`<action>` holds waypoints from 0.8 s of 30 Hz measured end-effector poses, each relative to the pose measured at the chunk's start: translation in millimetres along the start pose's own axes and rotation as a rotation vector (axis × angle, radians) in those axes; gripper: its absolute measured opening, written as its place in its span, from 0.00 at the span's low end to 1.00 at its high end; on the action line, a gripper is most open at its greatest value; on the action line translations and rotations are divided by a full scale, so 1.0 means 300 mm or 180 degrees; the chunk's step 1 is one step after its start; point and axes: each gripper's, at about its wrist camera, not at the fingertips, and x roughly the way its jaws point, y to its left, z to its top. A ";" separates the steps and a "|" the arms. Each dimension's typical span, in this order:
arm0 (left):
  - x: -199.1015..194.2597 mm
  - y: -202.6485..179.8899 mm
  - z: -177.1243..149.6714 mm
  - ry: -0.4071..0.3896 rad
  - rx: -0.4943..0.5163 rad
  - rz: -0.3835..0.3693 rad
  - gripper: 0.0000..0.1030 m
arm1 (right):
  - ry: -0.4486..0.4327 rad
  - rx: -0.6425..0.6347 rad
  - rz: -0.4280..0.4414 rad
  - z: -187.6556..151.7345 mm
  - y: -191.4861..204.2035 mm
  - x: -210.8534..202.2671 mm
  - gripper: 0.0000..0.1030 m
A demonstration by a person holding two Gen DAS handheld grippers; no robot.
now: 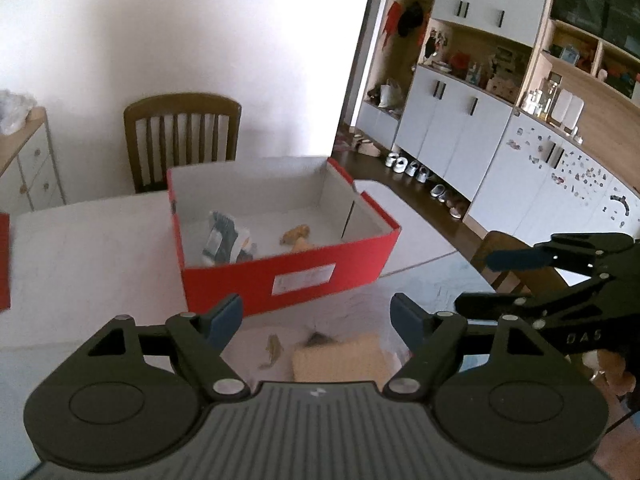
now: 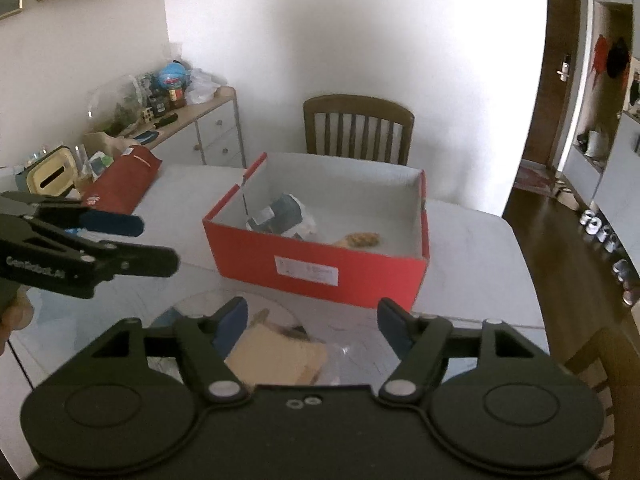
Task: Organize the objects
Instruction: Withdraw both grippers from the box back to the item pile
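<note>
Here both tools spread, empty: left tool (image 1: pixel 318 318), right tool (image 2: pixel 312 320), facing red box (image 2: pixel 320 268).

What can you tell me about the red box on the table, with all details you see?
The red box is an open shoe-style box, apparently cardboard, red outside and white inside, with no lid on it. A white label sits on its near long side. It stands flat on the pale table, in front of a wooden chair. Inside lie a grey and white packet and a small brown thing. Neither pair of tongs touches it.
</note>
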 end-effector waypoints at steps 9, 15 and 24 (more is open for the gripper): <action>-0.027 0.037 -0.131 0.0041 -0.0199 -0.0023 0.85 | 0.0019 0.0253 -0.0107 -0.104 -0.009 -0.021 0.72; -0.028 0.030 -0.201 0.0022 -0.0125 0.0083 1.00 | 0.0141 0.0233 -0.0116 -0.179 0.006 -0.013 0.72; 0.030 0.009 -0.334 0.0090 0.0045 0.0189 1.00 | 0.0318 0.0177 0.0007 -0.253 0.056 0.015 0.72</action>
